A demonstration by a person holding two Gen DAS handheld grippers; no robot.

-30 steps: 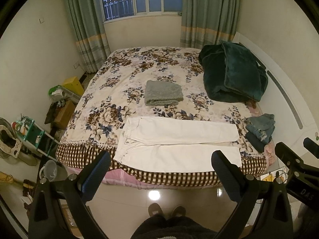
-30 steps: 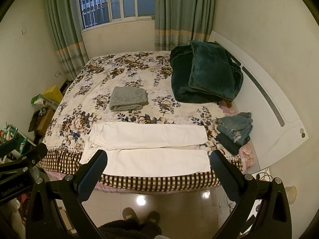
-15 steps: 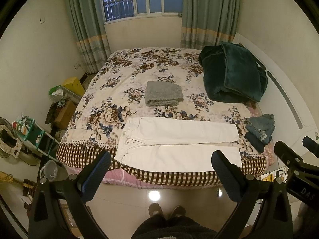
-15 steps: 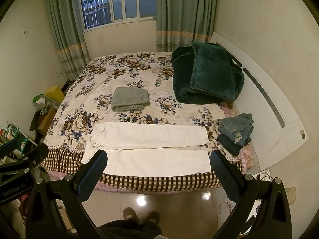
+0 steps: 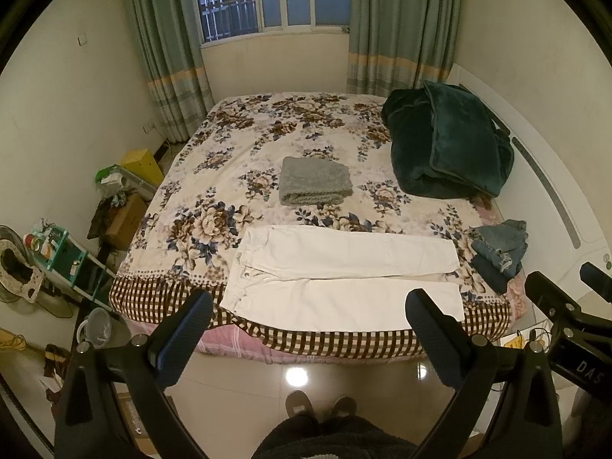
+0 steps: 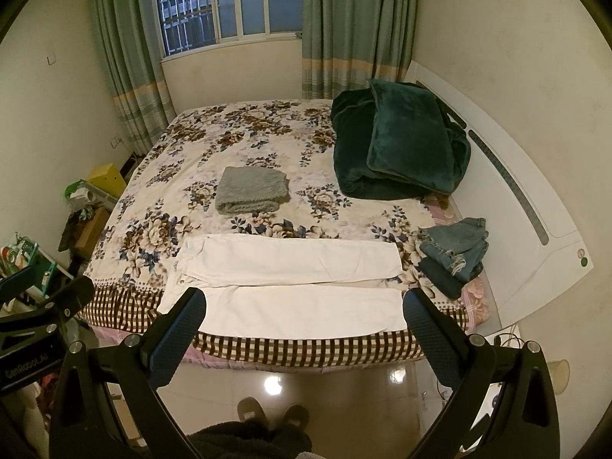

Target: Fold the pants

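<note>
White pants (image 5: 344,275) lie flat on the near edge of the floral bed (image 5: 267,134), waistband to the left, both legs stretched to the right; they also show in the right wrist view (image 6: 290,279). My left gripper (image 5: 310,317) is open and empty, held high above the floor in front of the bed, well short of the pants. My right gripper (image 6: 302,317) is open and empty too, at about the same height and distance. Each gripper shows at the edge of the other's view.
A folded grey towel (image 5: 313,185) lies mid-bed. A dark green blanket (image 5: 447,145) is piled at the right by the white headboard (image 6: 535,206). Folded blue jeans (image 5: 497,256) sit at the right corner. Boxes and a shelf (image 5: 65,256) crowd the floor at the left.
Both views have shifted very slightly; the bed sits a touch lower in frame. The pants and both open grippers are unchanged.
</note>
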